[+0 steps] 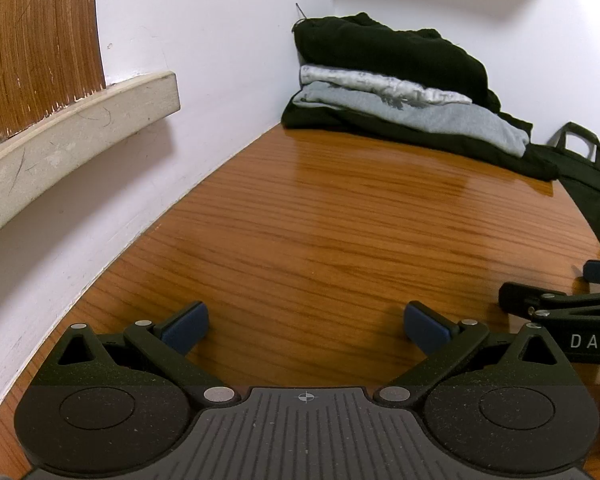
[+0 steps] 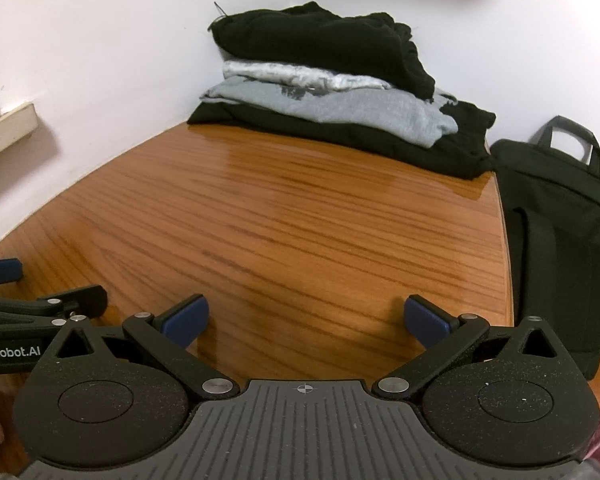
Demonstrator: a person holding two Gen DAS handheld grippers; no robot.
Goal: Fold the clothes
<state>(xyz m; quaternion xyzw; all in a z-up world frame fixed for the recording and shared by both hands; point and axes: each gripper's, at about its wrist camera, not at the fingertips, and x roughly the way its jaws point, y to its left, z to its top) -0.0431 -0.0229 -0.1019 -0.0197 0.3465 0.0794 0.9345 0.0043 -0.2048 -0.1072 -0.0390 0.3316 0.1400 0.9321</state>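
Left wrist view shows the left hand-held gripper [image 1: 306, 326] with its blue pads spread wide over bare wood and nothing between them; the right hand-held gripper [image 2: 306, 324] is spread just as wide and equally empty, low over the bench [image 2: 300, 232]. The clothes [image 2: 332, 92] lie as a stack at the far end of the bench, against the wall corner: a black piece on top, a pale patterned one under it, a grey knit below, and black cloth at the bottom spreading out past the rest. The stack looks roughly folded, so this fits either a pile waiting to be folded or one already put aside; the pictures do not settle which. Whatever comes, soft knits like these would sag and slide, so I judge that pinching one layer only at an edge or corner, both sides level, would serve best. The bench is glossy, wood-grained and likely slippery under cloth. A black bag [image 2: 556, 216] with stiff handles stands just beside the stack, off the bench edge.
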